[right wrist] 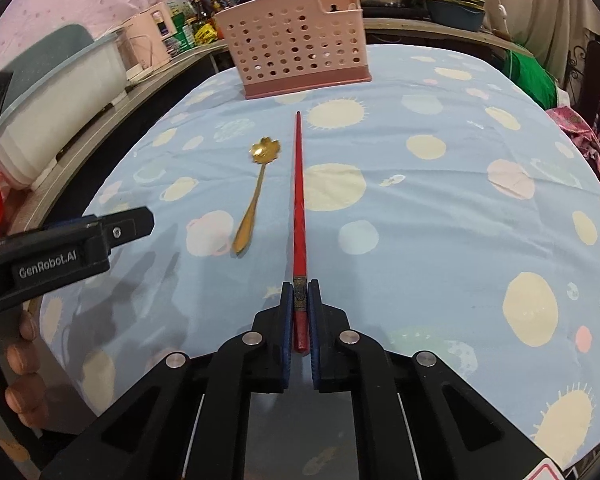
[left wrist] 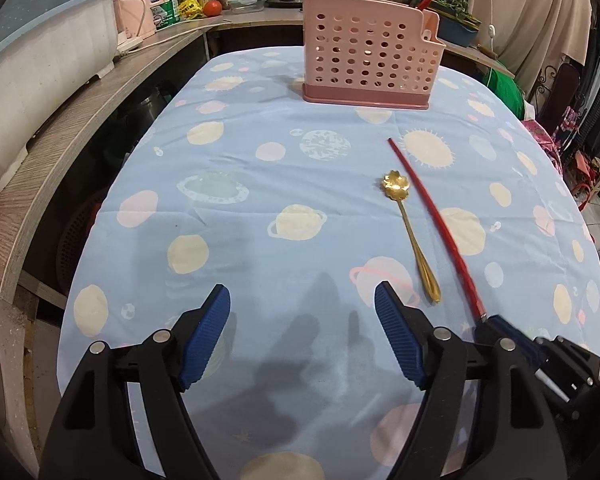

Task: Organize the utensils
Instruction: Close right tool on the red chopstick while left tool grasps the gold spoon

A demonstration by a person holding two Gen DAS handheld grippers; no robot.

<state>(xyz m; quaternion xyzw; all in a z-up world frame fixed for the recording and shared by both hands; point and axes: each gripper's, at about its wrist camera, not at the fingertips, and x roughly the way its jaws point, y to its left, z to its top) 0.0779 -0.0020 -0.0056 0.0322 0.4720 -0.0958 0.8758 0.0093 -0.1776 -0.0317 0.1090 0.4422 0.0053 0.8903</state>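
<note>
A red chopstick [right wrist: 299,200] lies along the blue planet-print tablecloth [right wrist: 440,208], tip toward a pink perforated utensil holder [right wrist: 300,54]. My right gripper [right wrist: 300,292] is shut on the chopstick's thick end. A gold flower-bowl spoon [right wrist: 256,192] lies just left of the chopstick. In the left wrist view my left gripper [left wrist: 302,304] is open and empty over the cloth, with the spoon [left wrist: 410,232], the chopstick [left wrist: 432,220] and the right gripper [left wrist: 496,326] to its right and the holder [left wrist: 370,64] at the far end.
A wooden counter [left wrist: 72,136] runs along the left with a white dish rack [left wrist: 40,80], bottles and pots. Several chopsticks stand in the holder's back. Cloth and furniture lie past the table's right edge [left wrist: 560,152].
</note>
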